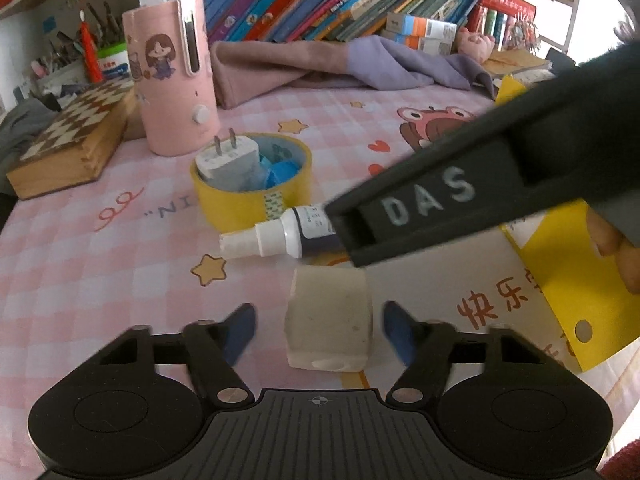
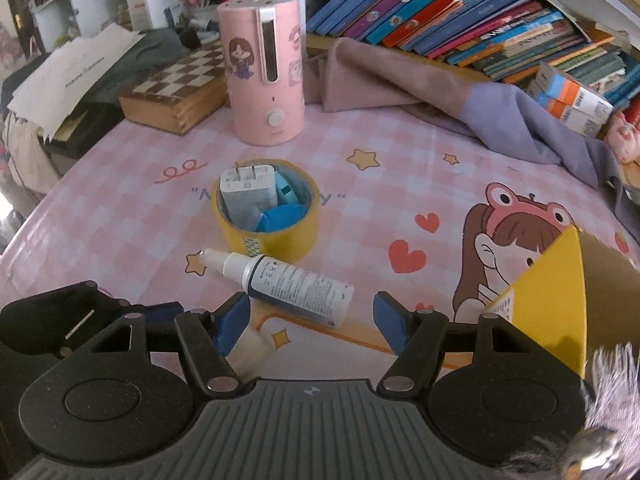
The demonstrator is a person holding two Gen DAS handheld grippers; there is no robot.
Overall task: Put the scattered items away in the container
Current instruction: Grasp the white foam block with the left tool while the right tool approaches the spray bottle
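A white rectangular block (image 1: 328,320) stands on the pink checked tablecloth between the blue fingers (image 1: 240,332) of my left gripper (image 1: 320,334), with a gap on each side; the gripper is open. A small spray bottle (image 2: 296,284) with a dark label lies on its side just ahead of my right gripper (image 2: 311,322), which is open and empty. In the left wrist view the right gripper's black body (image 1: 440,200) covers the bottle's (image 1: 288,232) base end. An open yellow cardboard box (image 2: 548,304) stands at the right, beside the right gripper.
A yellow tape roll (image 2: 272,236) behind the bottle holds a white charger plug (image 2: 248,192) and blue items. Farther back are a pink humidifier (image 2: 266,76), a wooden chess box (image 2: 176,92), a folded pink and purple cloth (image 2: 440,96) and a row of books (image 2: 460,12).
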